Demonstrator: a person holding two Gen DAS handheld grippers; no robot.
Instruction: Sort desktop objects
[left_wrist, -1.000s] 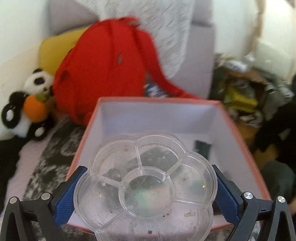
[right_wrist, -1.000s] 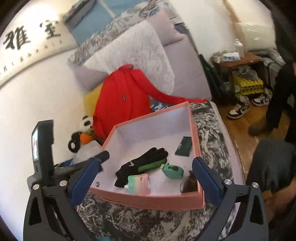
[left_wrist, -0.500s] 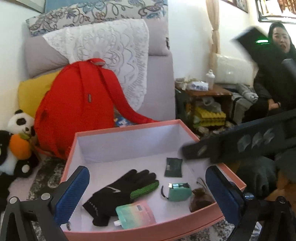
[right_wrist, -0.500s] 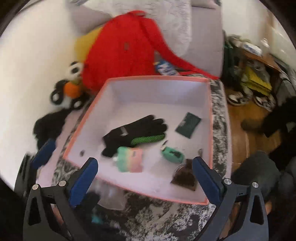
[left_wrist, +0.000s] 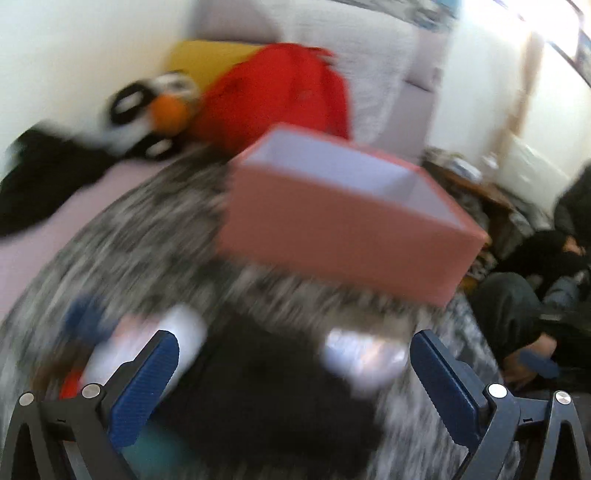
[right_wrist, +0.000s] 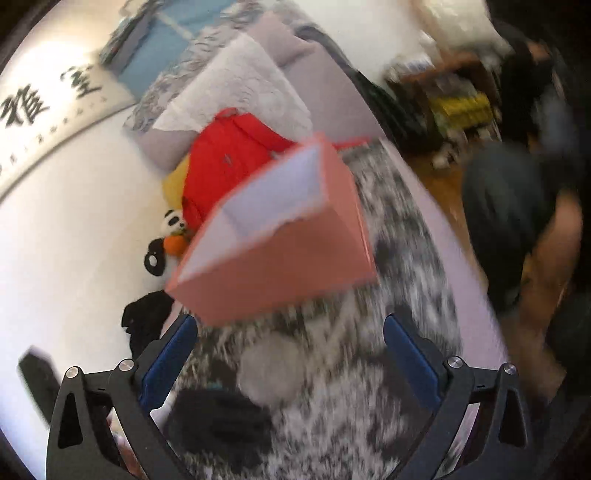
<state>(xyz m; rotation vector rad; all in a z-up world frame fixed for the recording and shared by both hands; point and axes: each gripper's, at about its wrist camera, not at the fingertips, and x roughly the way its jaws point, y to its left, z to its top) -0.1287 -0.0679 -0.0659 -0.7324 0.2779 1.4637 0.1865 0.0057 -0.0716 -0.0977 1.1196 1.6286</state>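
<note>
White walls (right_wrist: 74, 206), grey sofa (right_wrist: 332, 85), wooden floor (right_wrist: 439, 184), calligraphy banner (right_wrist: 44, 110), blurred.

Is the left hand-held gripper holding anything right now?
No, the left hand-held gripper stands wide open with nothing between its blue pads.

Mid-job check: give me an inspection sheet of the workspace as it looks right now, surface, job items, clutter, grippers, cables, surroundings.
Surface: black-and-white patterned cloth, badly motion-blurred.
Job's things: pink box on the cloth, contents hidden from this angle; dark item and pale, translucent-looking item in front of it, too blurred to identify.
Clutter: white cylindrical item, blurred.
Grippers: left gripper open, empty; right gripper open, empty.
Cables: nothing seen.
Surroundings: red backpack, panda toy, a seated person at right.
</note>
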